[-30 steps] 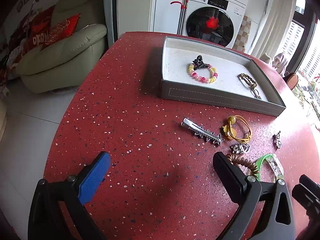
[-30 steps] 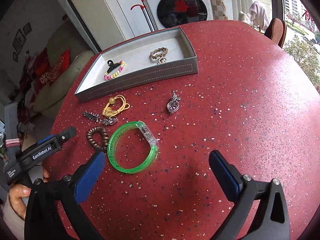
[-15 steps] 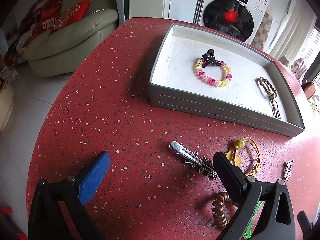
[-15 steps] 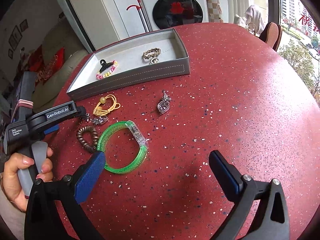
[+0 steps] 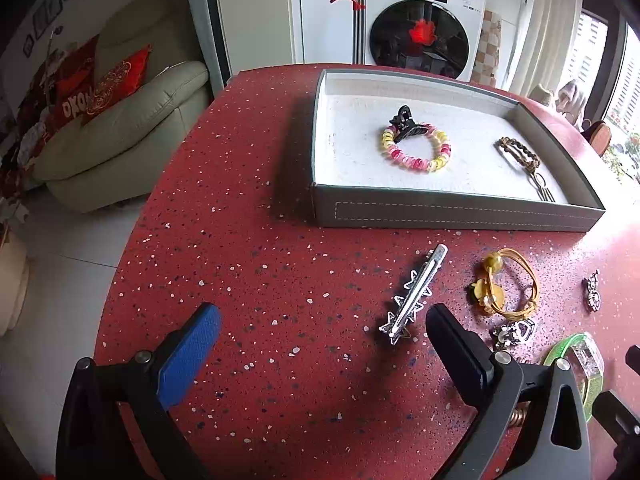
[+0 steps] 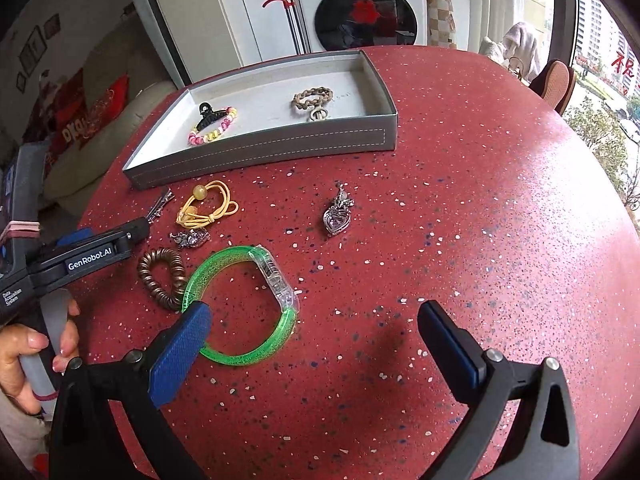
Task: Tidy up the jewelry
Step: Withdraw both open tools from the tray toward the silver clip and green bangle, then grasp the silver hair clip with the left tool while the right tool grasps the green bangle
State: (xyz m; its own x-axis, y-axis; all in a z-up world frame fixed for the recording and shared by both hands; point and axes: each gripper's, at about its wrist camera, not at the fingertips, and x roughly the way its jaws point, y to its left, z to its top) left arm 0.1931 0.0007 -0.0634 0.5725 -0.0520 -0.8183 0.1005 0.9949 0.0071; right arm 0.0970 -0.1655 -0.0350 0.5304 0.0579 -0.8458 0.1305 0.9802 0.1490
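A grey tray [image 5: 452, 216] [image 6: 280, 148] on the red table holds a pink-yellow coil tie with a black claw clip [image 5: 416, 146] [image 6: 212, 124] and a braided bracelet [image 5: 518, 152] [image 6: 312, 98]. Loose in front lie a silver star hair clip [image 5: 412, 296] [image 6: 160, 206], a yellow cord tie [image 5: 504, 284] [image 6: 208, 204], a small silver charm [image 5: 514, 330] [image 6: 190, 238], a brown coil tie [image 6: 162, 276], a green bangle [image 6: 244, 300] [image 5: 576, 360] and a heart pendant [image 6: 338, 216] [image 5: 592, 292]. My left gripper [image 5: 320, 344] is open, the star clip just inside its right finger. My right gripper [image 6: 316, 332] is open above the bangle's right side.
The red speckled table [image 6: 480, 200] curves away at its left edge [image 5: 132, 240] above a tiled floor. A cream sofa [image 5: 120, 128] stands far left, a washing machine [image 5: 420, 36] behind the tray. A chair back [image 6: 554, 80] stands beyond the table's far right.
My left gripper has swung so that the star clip now lies lengthwise just left of its right finger. My right gripper has moved in over the green bangle. Both stay open.
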